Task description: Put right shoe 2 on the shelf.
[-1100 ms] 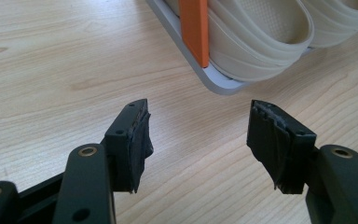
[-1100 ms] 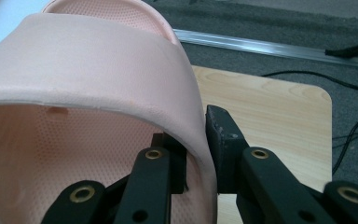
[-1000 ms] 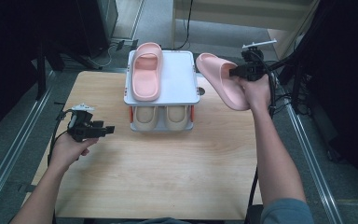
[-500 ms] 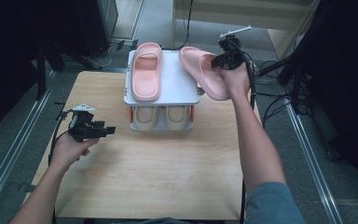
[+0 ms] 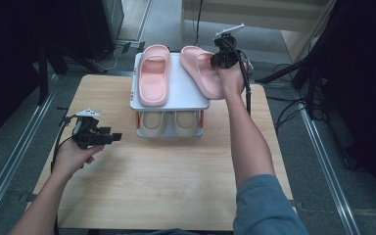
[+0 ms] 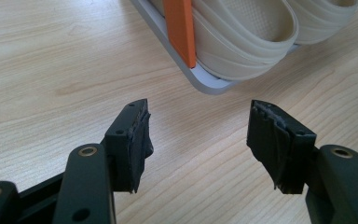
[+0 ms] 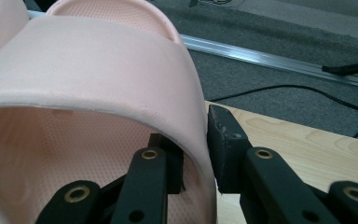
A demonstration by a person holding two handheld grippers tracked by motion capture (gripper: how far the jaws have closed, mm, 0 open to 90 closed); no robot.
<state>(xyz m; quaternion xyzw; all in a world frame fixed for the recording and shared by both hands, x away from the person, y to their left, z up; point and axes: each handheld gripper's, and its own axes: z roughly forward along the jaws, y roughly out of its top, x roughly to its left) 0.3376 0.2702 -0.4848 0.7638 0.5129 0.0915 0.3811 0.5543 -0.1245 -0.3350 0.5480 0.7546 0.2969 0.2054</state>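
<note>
Now, entry one: right hand-held gripper [image 5: 221, 58], mine, at about one o'clock on the bench [image 5: 176, 186]. Its jaws stood astride the strap of the second pink slipper [image 5: 203, 73], one jaw inside the strap and one outside, as seen in the right gripper view [image 7: 193, 158]. They had just been easing apart with the strap between them, though the pads looked to be touching it yet, so I logged it as gripping the slipper, lightly.

Entry two: second pink slipper. A second before, I had it in the air off the right edge of the rack; half a second before, it was coming in over the top shelf. At this moment it lay on the right half of the grey top shelf [image 5: 181, 98], heel overhanging toward four o'clock, just beside the first pink slipper [image 5: 152, 81], which had not shifted.

Entry three: two cream slippers [image 5: 169, 122], lower shelf, undisturbed.

Entry four: left hand-held gripper [image 5: 110, 137], at nine o'clock, jaws wide apart over bare wood, holding nothing, unmoved throughout.

Judgement: the placing looked nearly done; what remained was to release the strap, and perhaps to square the pair.
</note>
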